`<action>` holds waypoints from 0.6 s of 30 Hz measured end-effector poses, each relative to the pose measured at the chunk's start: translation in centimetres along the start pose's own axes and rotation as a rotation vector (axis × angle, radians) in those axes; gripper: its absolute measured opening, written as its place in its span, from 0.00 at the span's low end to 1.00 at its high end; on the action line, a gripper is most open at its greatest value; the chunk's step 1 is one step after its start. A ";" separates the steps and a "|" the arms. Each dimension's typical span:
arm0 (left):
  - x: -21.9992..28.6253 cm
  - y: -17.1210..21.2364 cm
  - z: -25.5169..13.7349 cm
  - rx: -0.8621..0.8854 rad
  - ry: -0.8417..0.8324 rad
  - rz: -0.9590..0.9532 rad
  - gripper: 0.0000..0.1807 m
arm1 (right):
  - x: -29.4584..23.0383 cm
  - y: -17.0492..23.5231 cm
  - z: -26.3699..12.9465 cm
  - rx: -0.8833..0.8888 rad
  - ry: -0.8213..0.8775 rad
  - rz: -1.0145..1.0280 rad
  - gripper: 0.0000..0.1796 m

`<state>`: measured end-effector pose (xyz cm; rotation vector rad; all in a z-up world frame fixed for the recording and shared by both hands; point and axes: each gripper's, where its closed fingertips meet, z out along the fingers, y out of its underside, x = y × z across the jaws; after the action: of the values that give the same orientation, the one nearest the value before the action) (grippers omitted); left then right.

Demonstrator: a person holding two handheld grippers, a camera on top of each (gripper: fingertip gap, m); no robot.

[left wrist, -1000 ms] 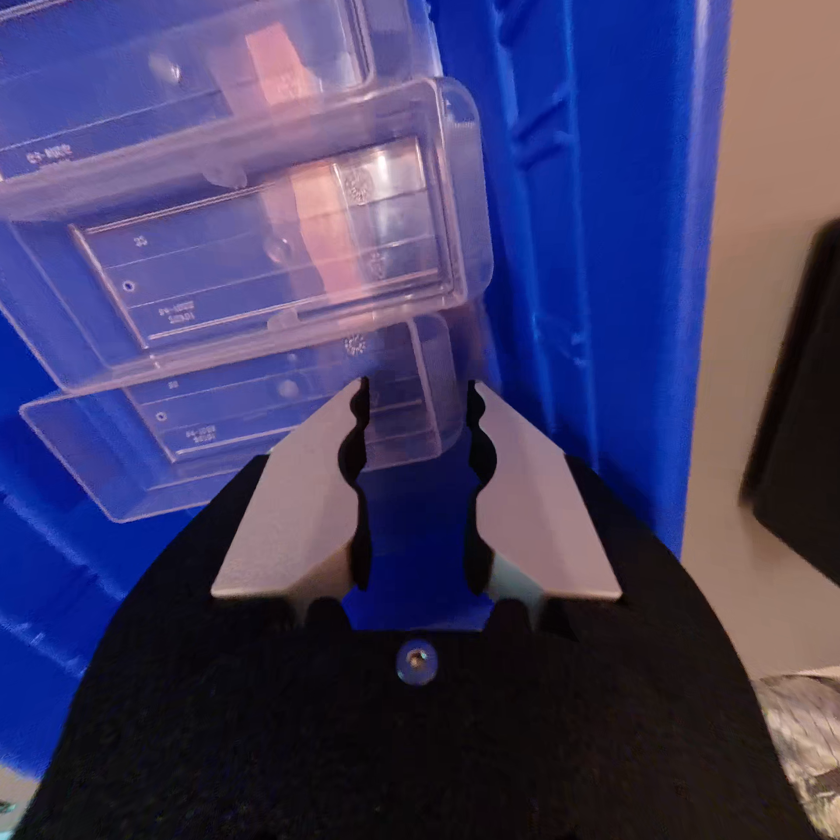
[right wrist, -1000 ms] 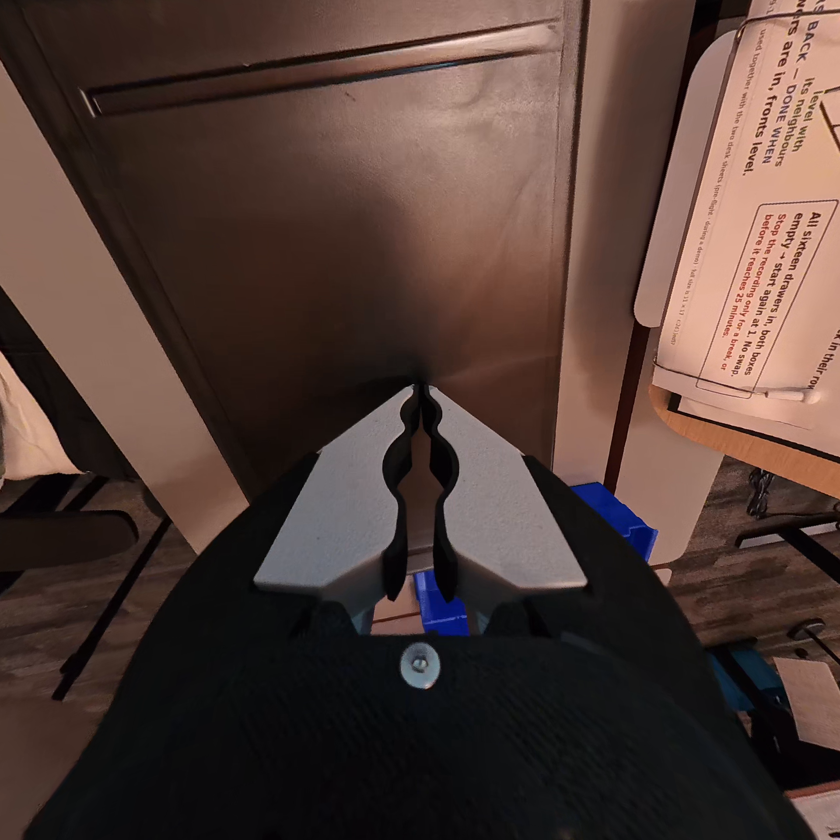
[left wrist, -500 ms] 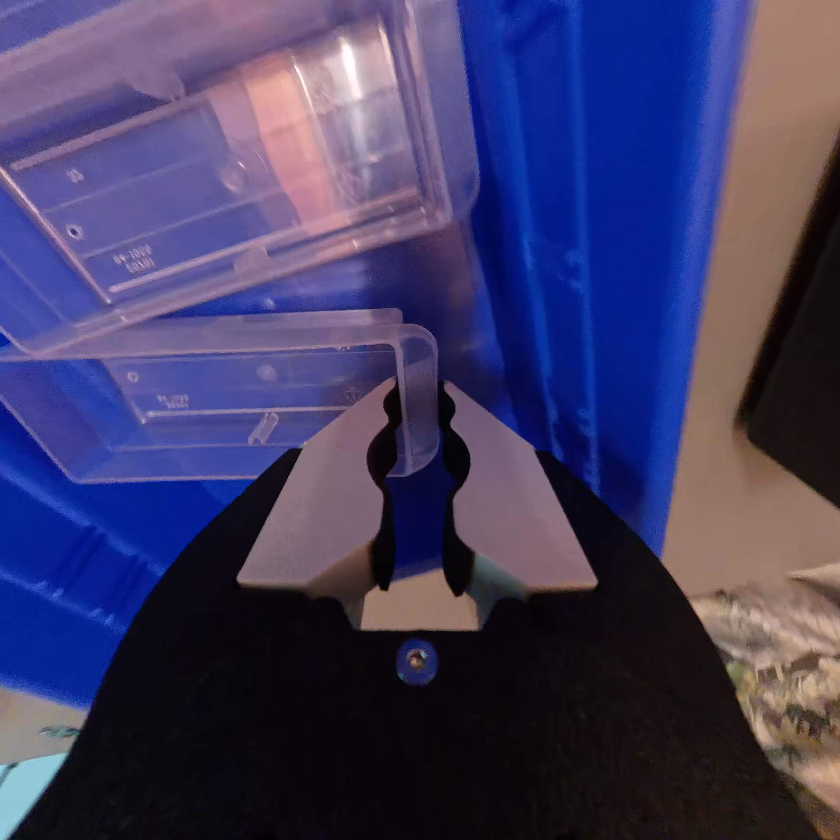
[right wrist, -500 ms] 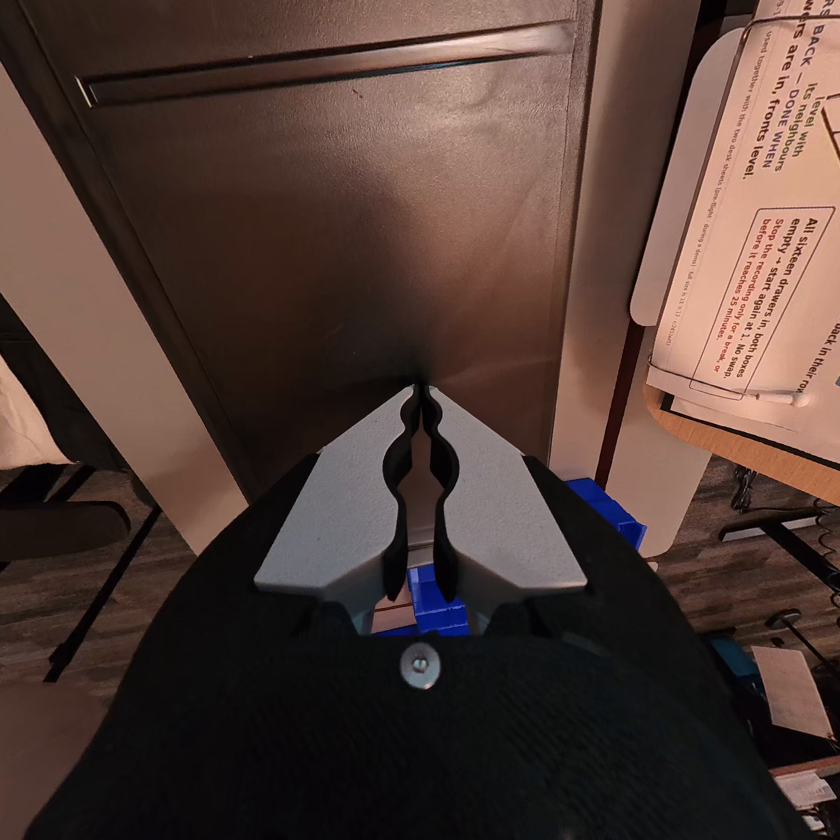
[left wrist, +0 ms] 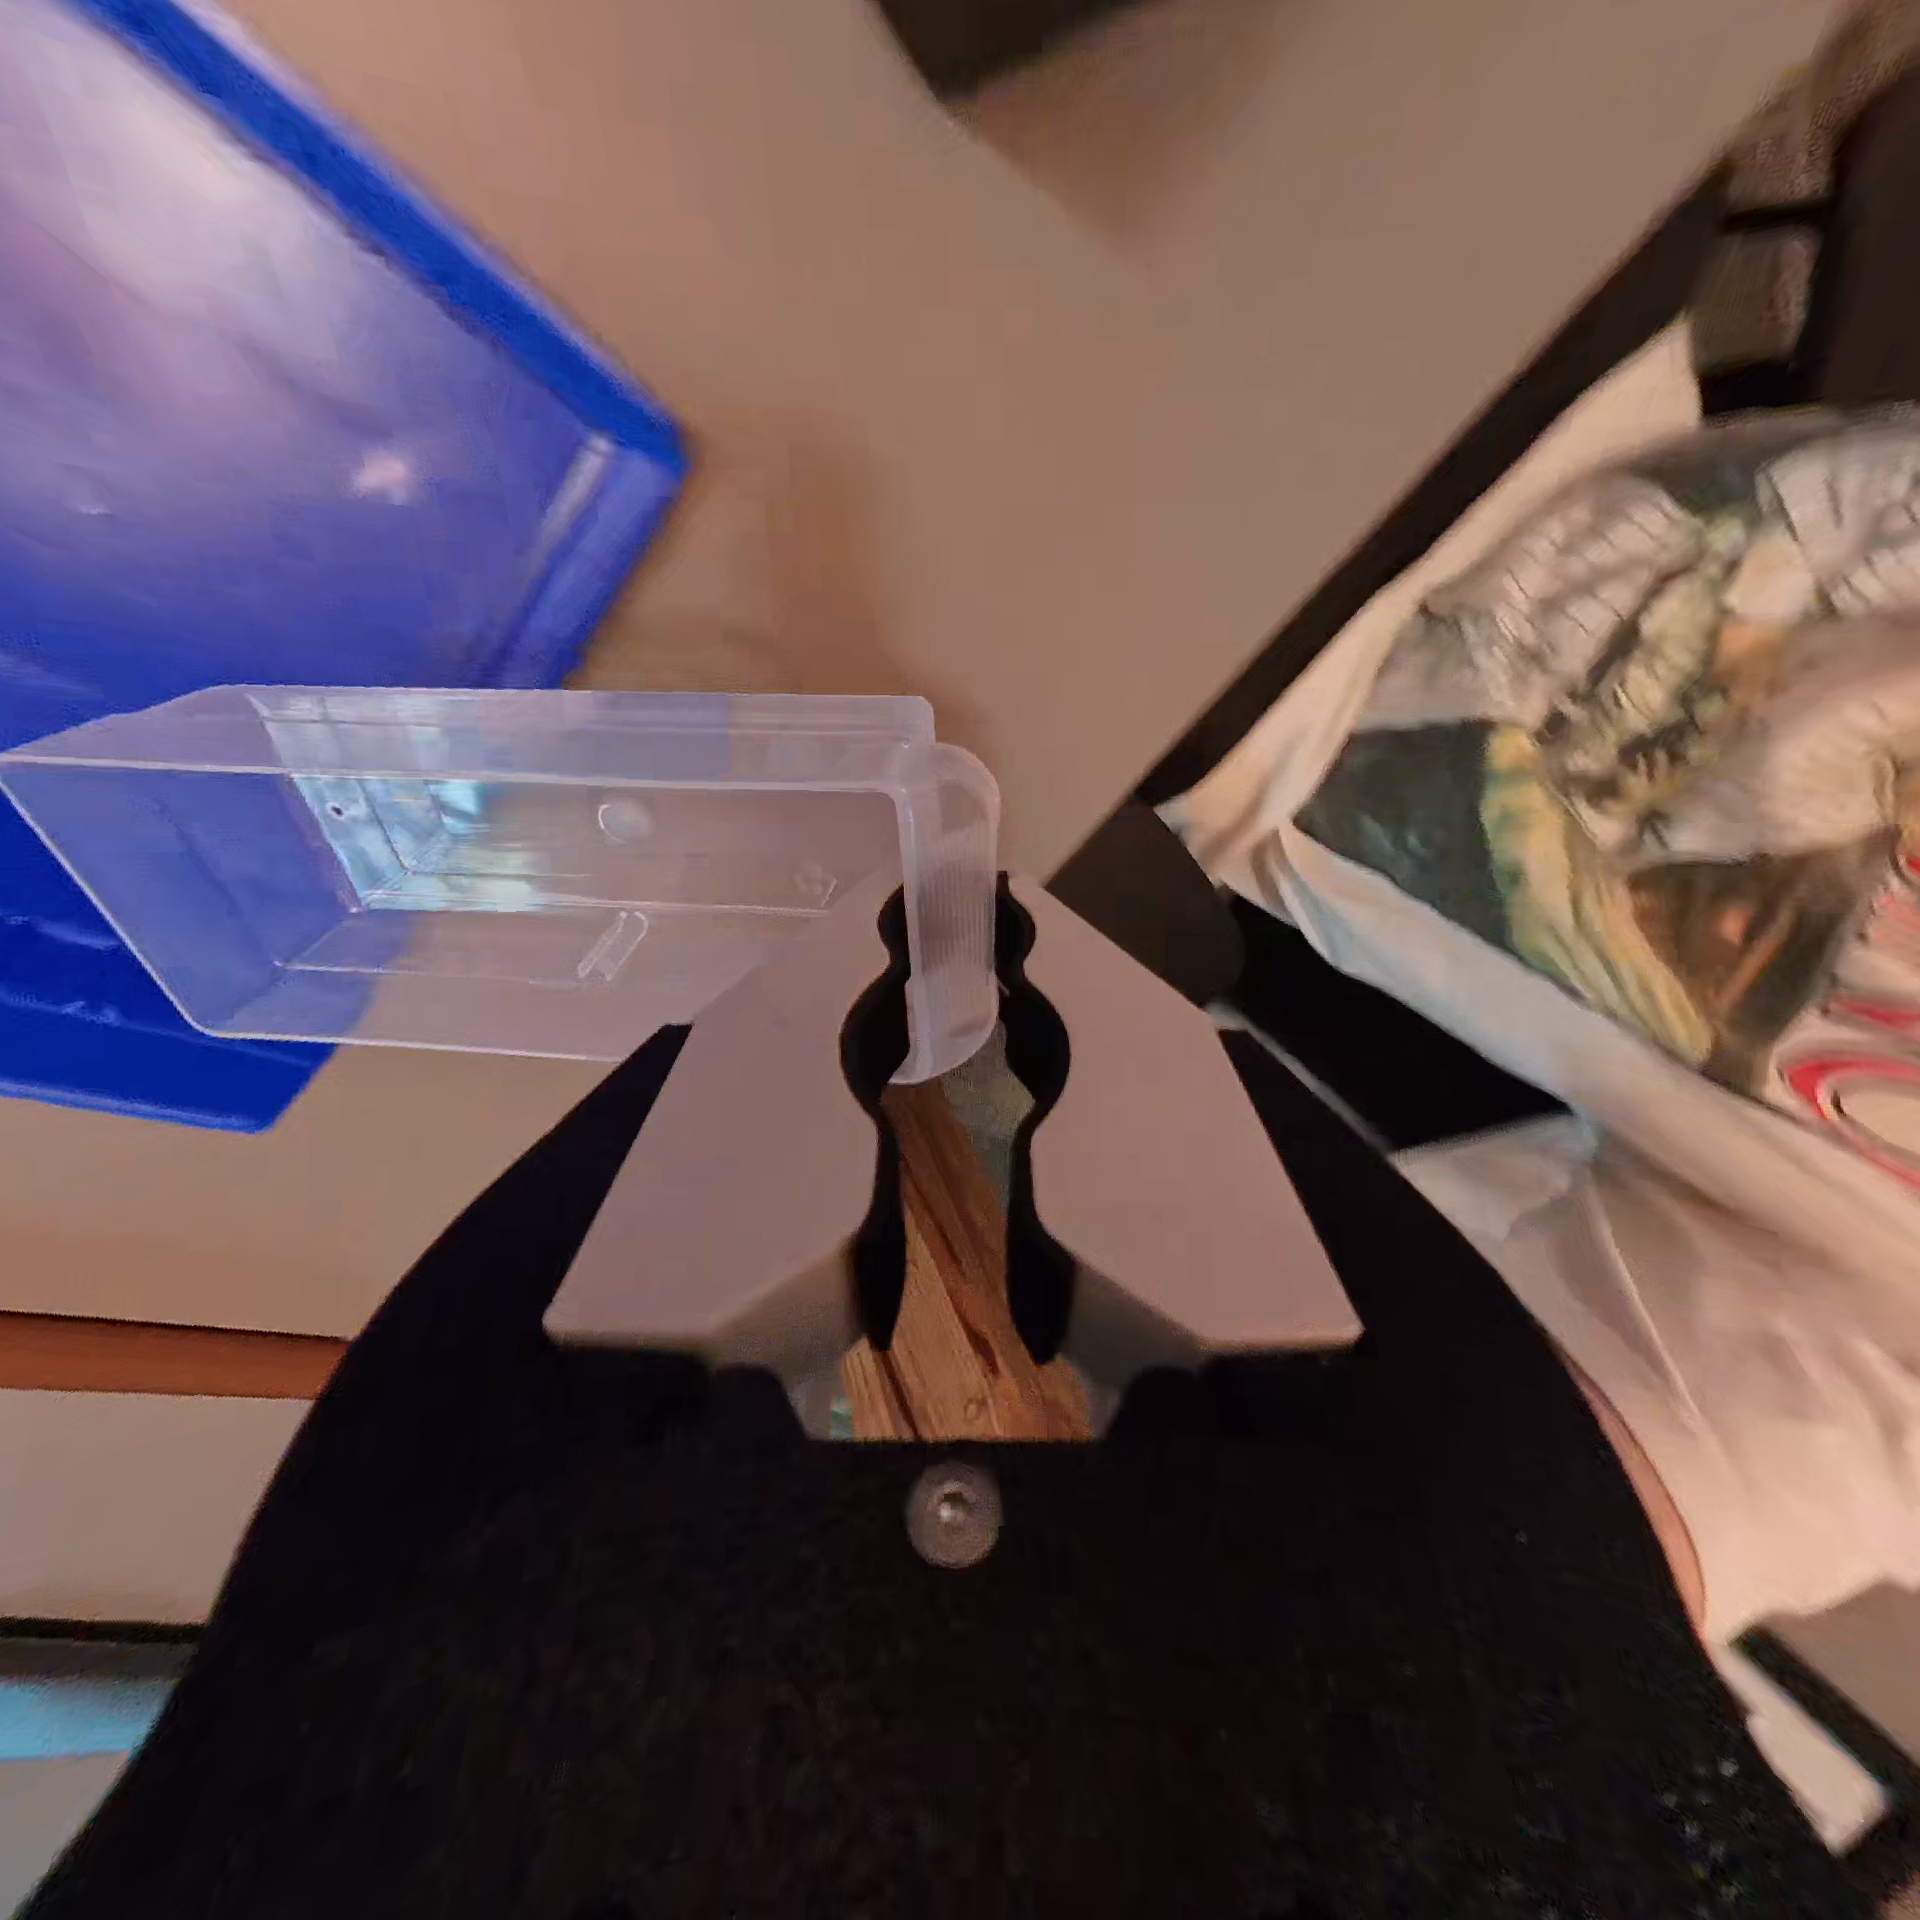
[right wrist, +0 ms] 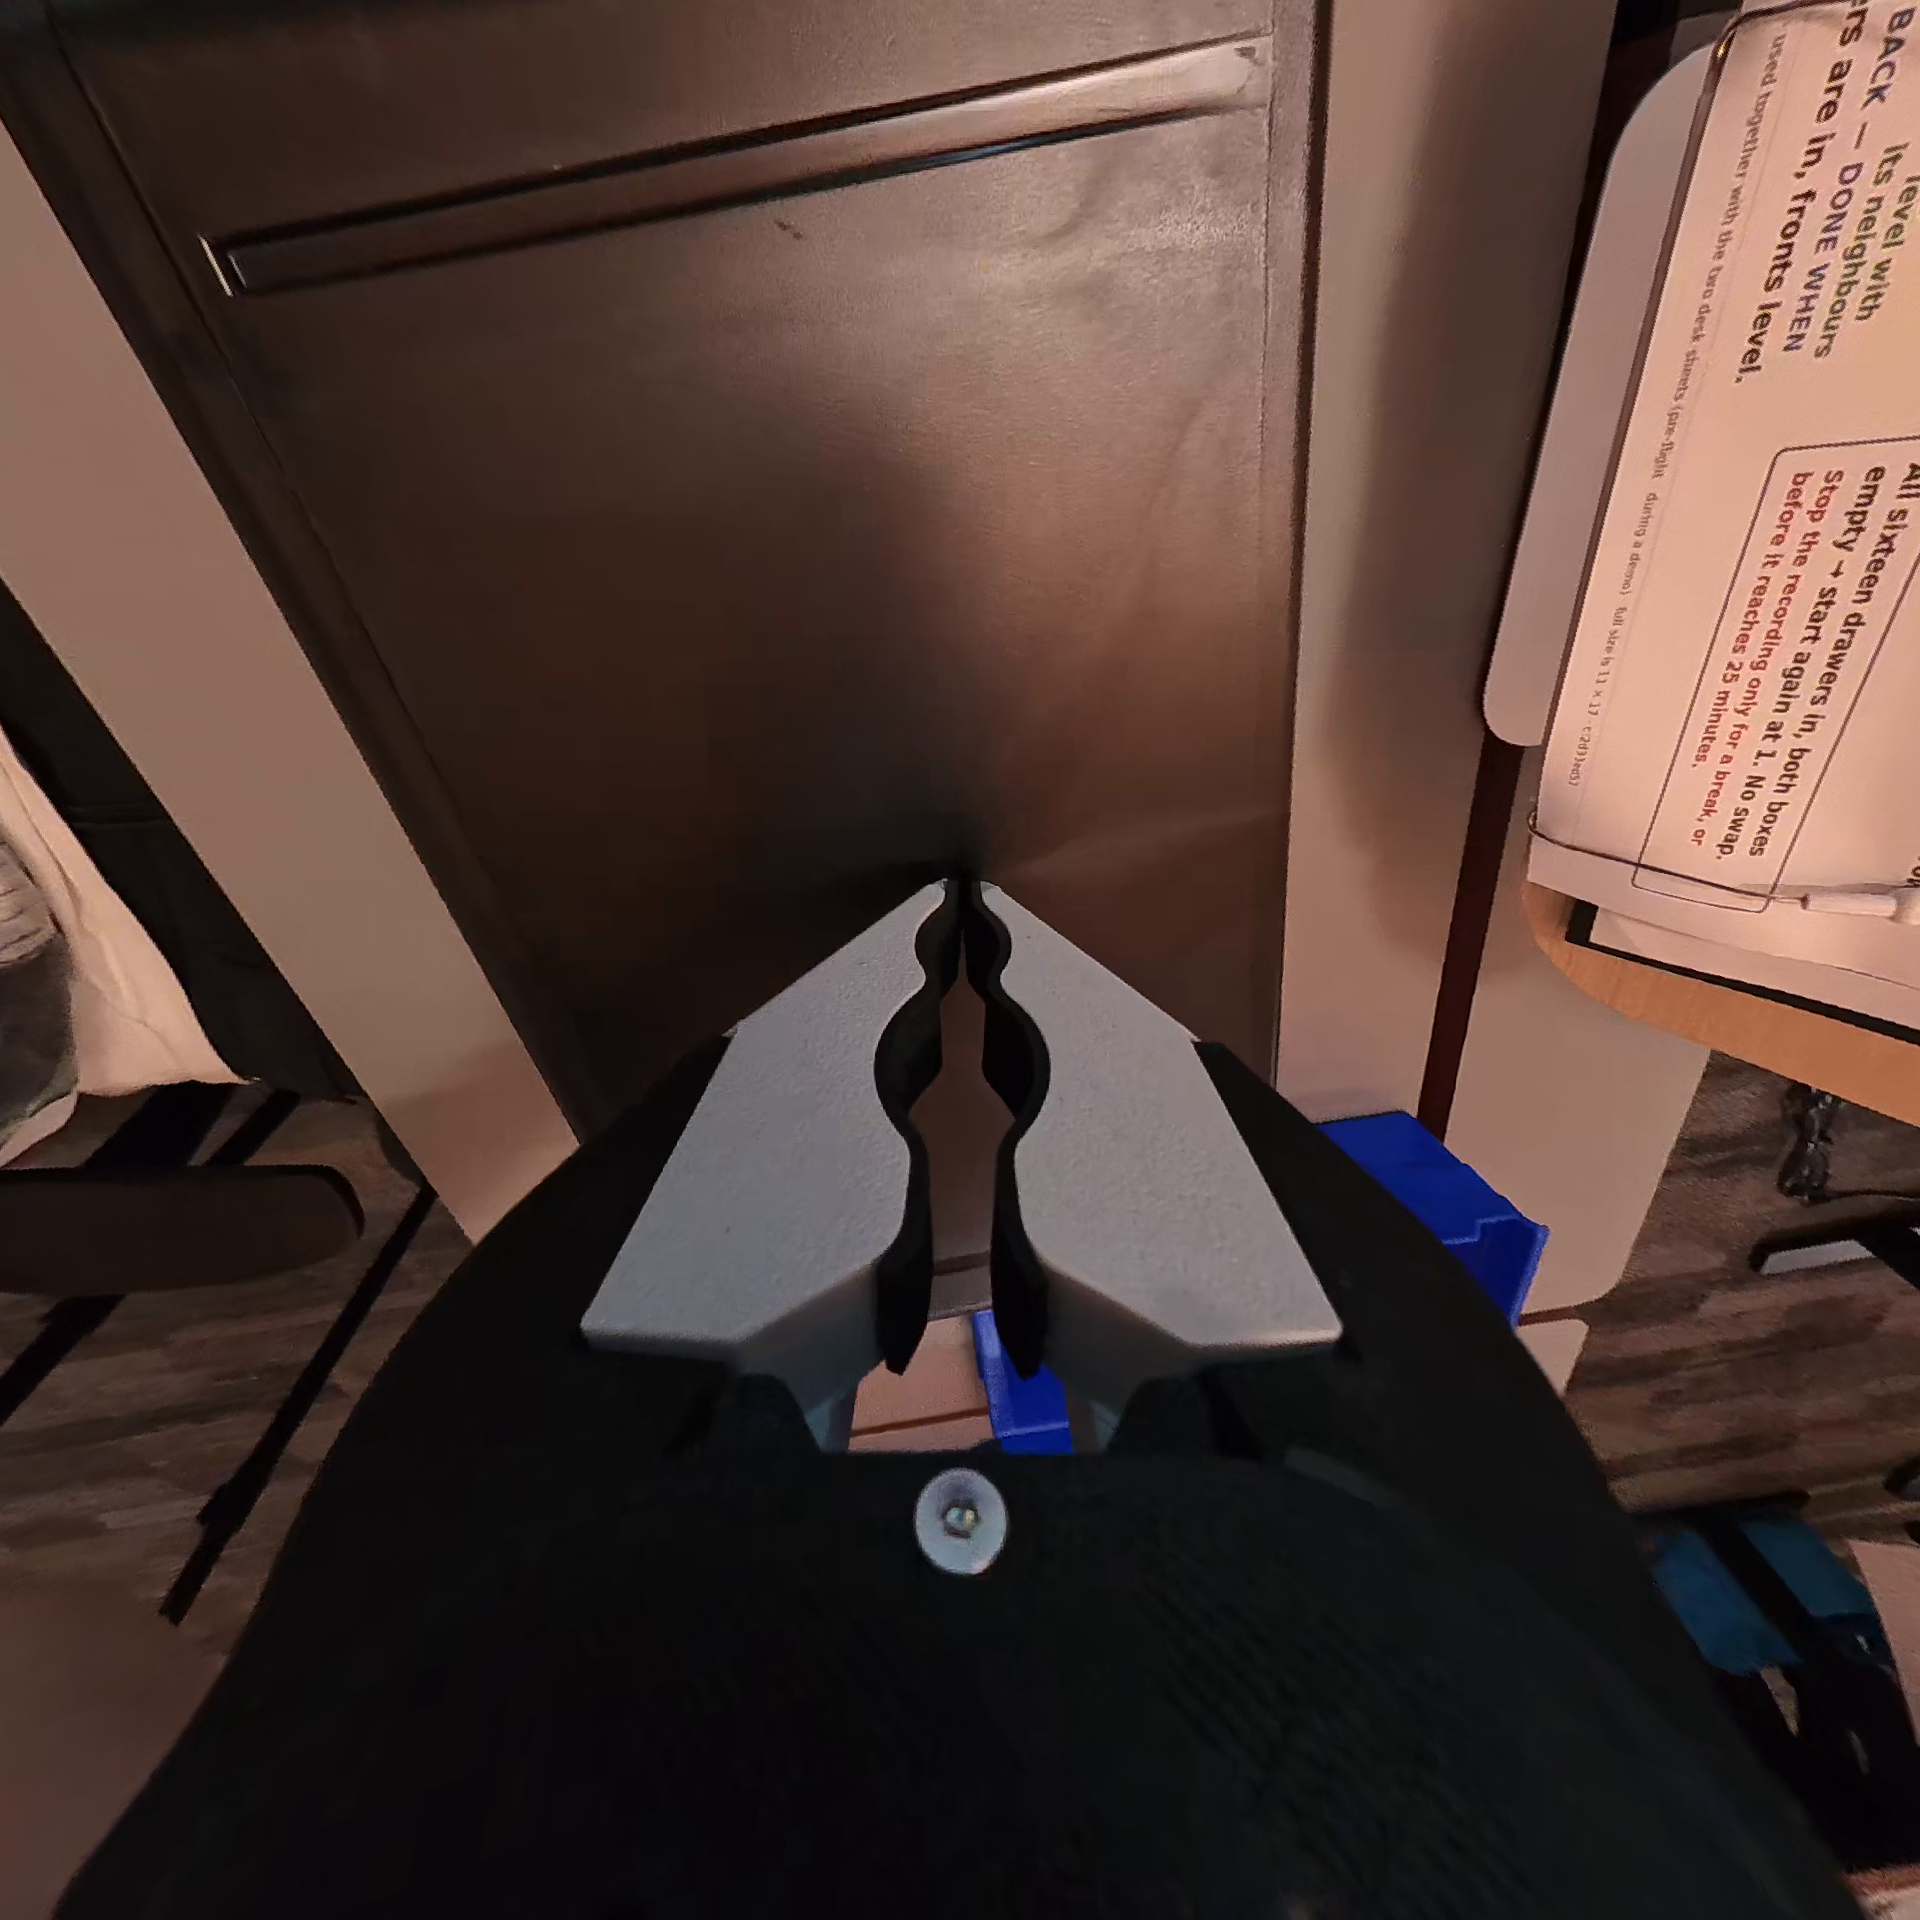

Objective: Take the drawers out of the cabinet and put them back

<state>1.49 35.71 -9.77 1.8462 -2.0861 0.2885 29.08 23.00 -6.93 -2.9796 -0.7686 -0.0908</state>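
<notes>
In the left wrist view my left gripper is shut on the front handle tab of a clear plastic drawer. The drawer is fully out of the blue cabinet and hangs in the air, stretching left from the fingers. The cabinet fills the upper left, blurred. In the right wrist view my right gripper is shut and empty. Its tips point at a dark metal panel close ahead. A blue plastic piece shows low behind its fingers.
A beige tabletop lies under the drawer. Patterned cloth is at the right of the left wrist view. A printed sheet on a wooden board is at the right of the right wrist view. Dark flooring lies below.
My left gripper closed on the lowest drawer's handle tab and pulled the drawer clear of the blue cabinet, swinging away to the right. My right gripper has stayed shut and barely moved.
</notes>
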 end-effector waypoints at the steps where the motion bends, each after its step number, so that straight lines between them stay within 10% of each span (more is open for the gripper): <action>1: 1.5 0.6 -0.4 -0.015 0.013 0.042 0.05 | 0.0 0.0 0.0 0.006 -0.005 0.004 0.00; 18: 18.7 0.4 8.2 -0.302 0.178 0.662 0.06 | 0.0 0.0 0.0 -0.040 0.027 0.008 0.00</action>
<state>-1.75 15.52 -10.17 0.8919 -2.3902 0.2609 29.09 22.98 -6.94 -3.0123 -0.7610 -0.1483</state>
